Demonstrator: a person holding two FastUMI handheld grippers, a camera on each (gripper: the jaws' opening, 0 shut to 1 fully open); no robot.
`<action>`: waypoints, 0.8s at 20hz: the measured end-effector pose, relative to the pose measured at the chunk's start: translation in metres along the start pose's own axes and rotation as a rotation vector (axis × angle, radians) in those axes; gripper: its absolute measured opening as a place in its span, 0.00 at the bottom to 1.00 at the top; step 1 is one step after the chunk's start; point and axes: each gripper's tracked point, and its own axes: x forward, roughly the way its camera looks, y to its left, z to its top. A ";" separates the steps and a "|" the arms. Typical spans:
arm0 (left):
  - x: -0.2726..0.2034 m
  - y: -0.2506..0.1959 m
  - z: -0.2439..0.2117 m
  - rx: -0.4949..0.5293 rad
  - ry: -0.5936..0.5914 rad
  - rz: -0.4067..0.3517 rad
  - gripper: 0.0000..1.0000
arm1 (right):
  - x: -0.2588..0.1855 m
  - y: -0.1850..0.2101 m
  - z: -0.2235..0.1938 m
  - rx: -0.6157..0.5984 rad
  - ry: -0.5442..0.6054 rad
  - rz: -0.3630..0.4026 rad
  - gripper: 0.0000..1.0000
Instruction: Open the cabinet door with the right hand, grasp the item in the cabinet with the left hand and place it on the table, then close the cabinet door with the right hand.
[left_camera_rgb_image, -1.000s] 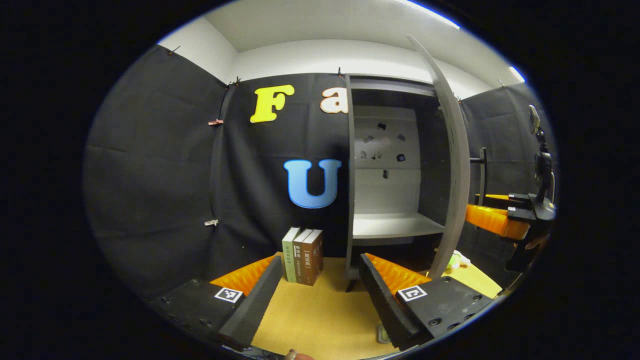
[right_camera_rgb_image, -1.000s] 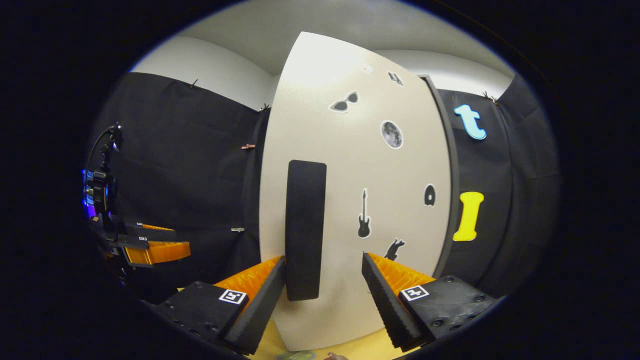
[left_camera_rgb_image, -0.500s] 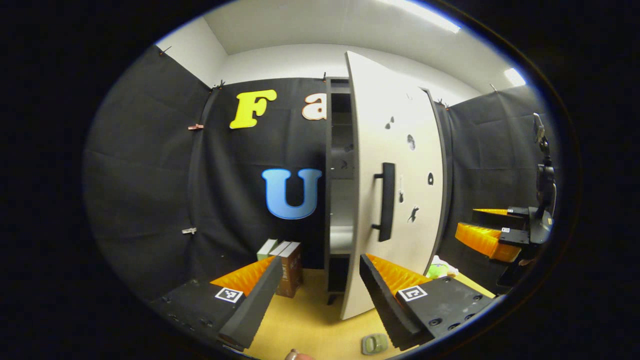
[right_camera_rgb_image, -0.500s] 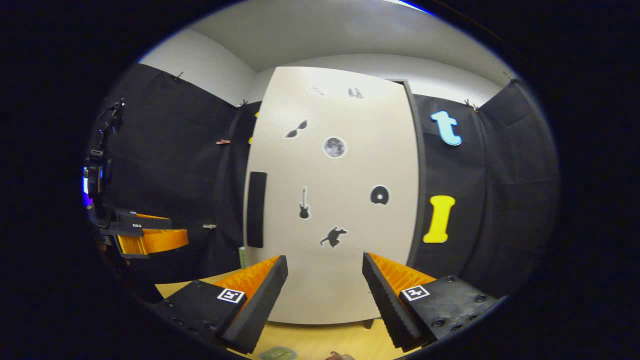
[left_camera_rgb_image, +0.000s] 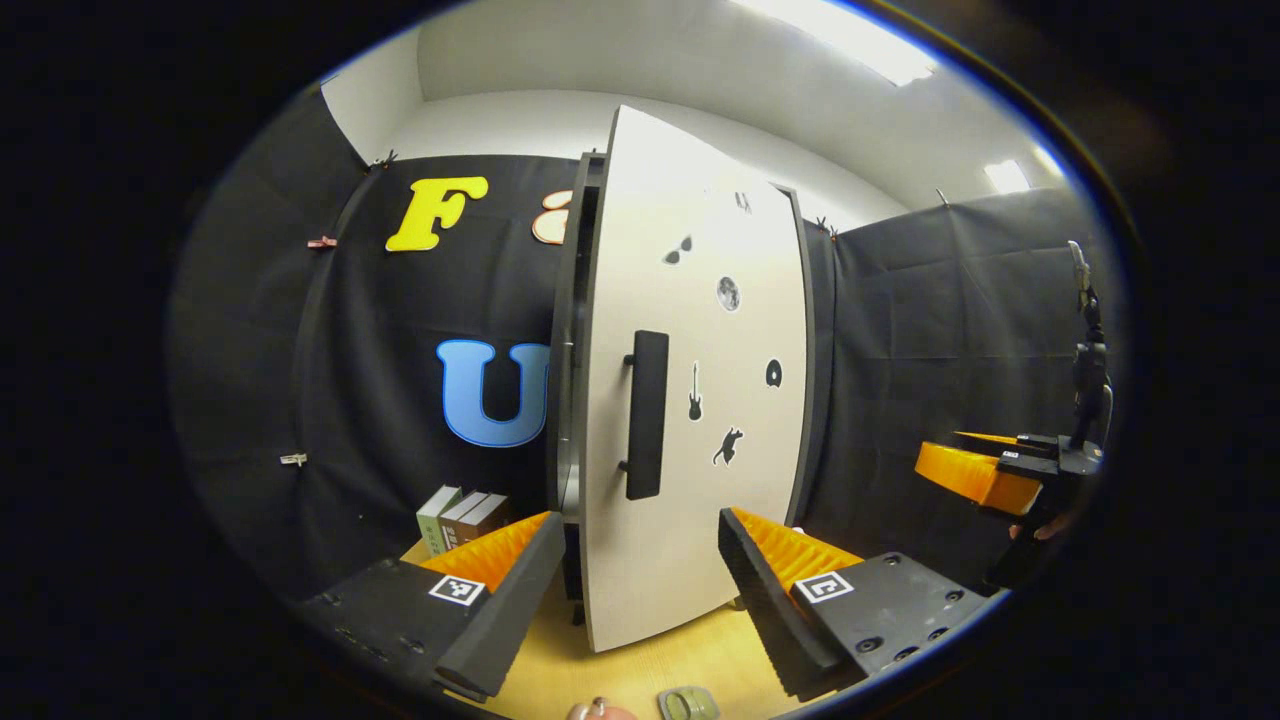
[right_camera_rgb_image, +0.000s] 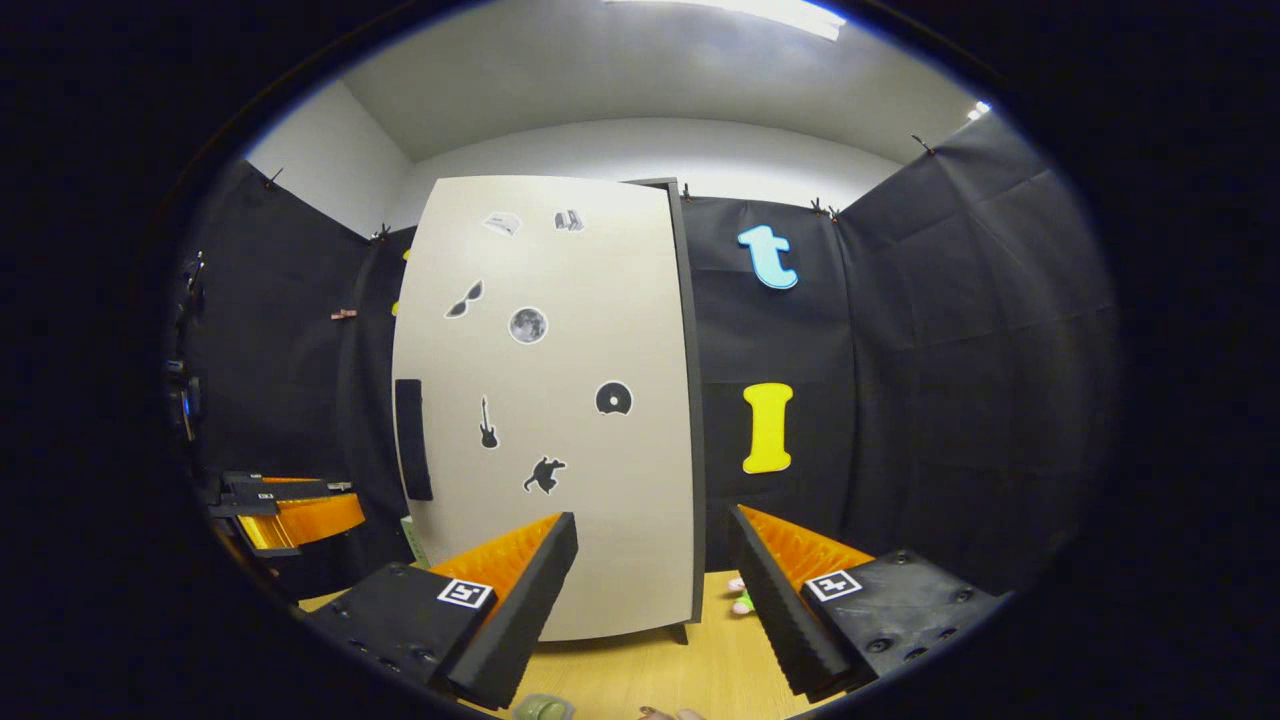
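Note:
The pale cabinet door (left_camera_rgb_image: 735, 520) with small black stickers stands almost shut, with a thin dark gap left along its handle side. Its black bar handle (left_camera_rgb_image: 646, 415) is upright near that edge. My left gripper (left_camera_rgb_image: 638, 520) is open and holds nothing, a short way in front of the door. A small greenish object (left_camera_rgb_image: 686, 703) lies on the wooden table (left_camera_rgb_image: 620, 670) just below it. In the right gripper view the door (right_camera_rgb_image: 580, 480) faces me with its handle (right_camera_rgb_image: 412, 440) at its left edge. My right gripper (right_camera_rgb_image: 652, 518) is open, back from the door's lower right part.
A few books (left_camera_rgb_image: 460, 515) stand on the table left of the cabinet. A small green and pink thing (right_camera_rgb_image: 742, 596) lies by the cabinet's right foot. Right gripper (left_camera_rgb_image: 935, 455) hangs at the far right; left gripper (right_camera_rgb_image: 355, 500) at the far left.
The door swung from wide open to nearly shut. The right gripper, earlier up at the handle, drew back and now faces the door's right part. The left gripper's view turned right.

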 end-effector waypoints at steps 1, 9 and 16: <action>-0.001 0.000 0.000 0.006 0.002 0.002 0.97 | -0.003 -0.002 0.000 -0.015 0.003 -0.009 0.97; -0.017 0.006 0.004 0.014 -0.019 0.034 0.97 | -0.016 0.007 -0.003 -0.070 0.017 0.018 0.98; -0.023 0.005 0.003 0.013 -0.026 0.041 0.97 | -0.022 0.009 -0.001 -0.132 0.011 0.023 0.97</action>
